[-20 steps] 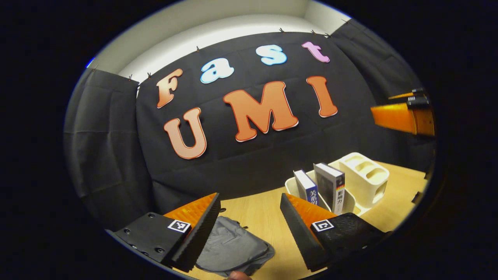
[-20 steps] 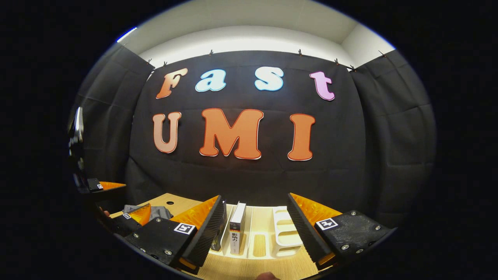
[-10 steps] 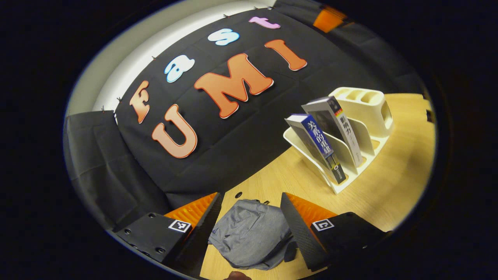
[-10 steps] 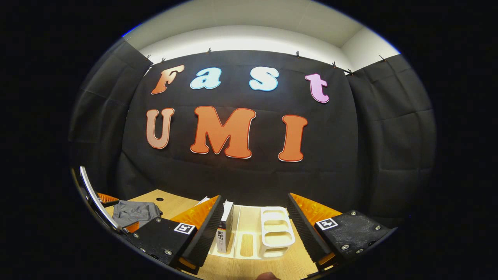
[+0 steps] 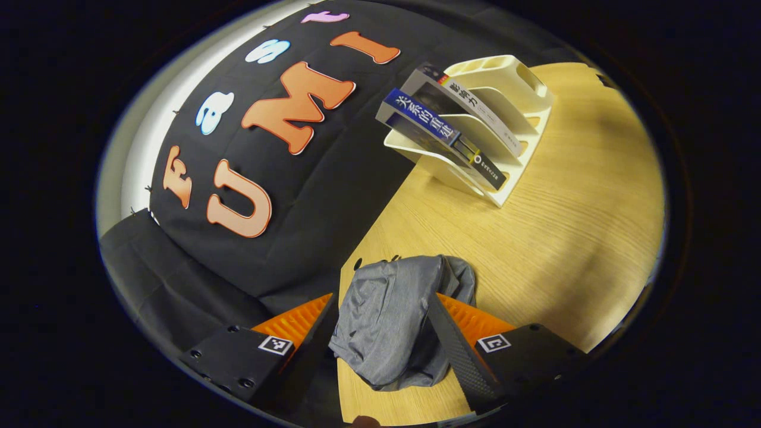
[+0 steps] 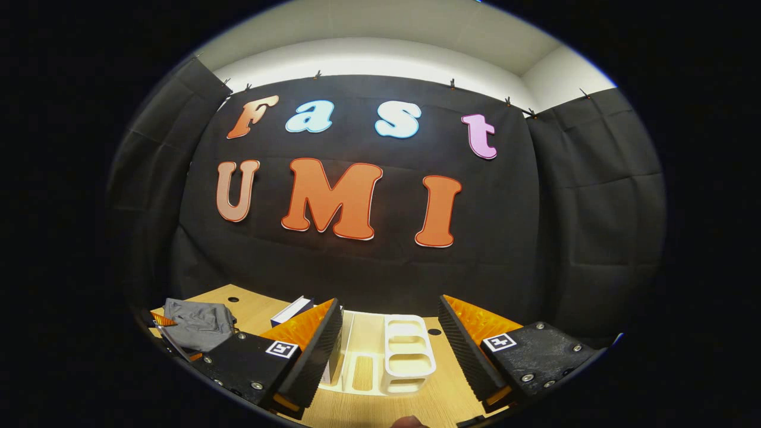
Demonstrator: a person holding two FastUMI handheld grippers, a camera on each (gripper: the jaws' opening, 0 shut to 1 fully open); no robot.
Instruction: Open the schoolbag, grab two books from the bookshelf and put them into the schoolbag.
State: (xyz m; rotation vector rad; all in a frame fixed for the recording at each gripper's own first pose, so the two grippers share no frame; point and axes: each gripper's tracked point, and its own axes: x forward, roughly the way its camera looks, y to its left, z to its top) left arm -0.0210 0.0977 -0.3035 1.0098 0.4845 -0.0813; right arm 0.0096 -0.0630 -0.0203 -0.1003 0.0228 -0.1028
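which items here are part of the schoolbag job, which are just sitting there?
Job items:
- grey schoolbag, lying on the table, between the open left claw fingers
- blue book and grey book, leaning in the white bookshelf
- right claw, open, facing the bookshelf

Just there:
- wooden table
- bookshelf's slotted holder end

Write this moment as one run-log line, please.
stage: reaching schoolbag | left gripper: open, over grey schoolbag | right gripper: open, facing bookshelf | two books: shelved
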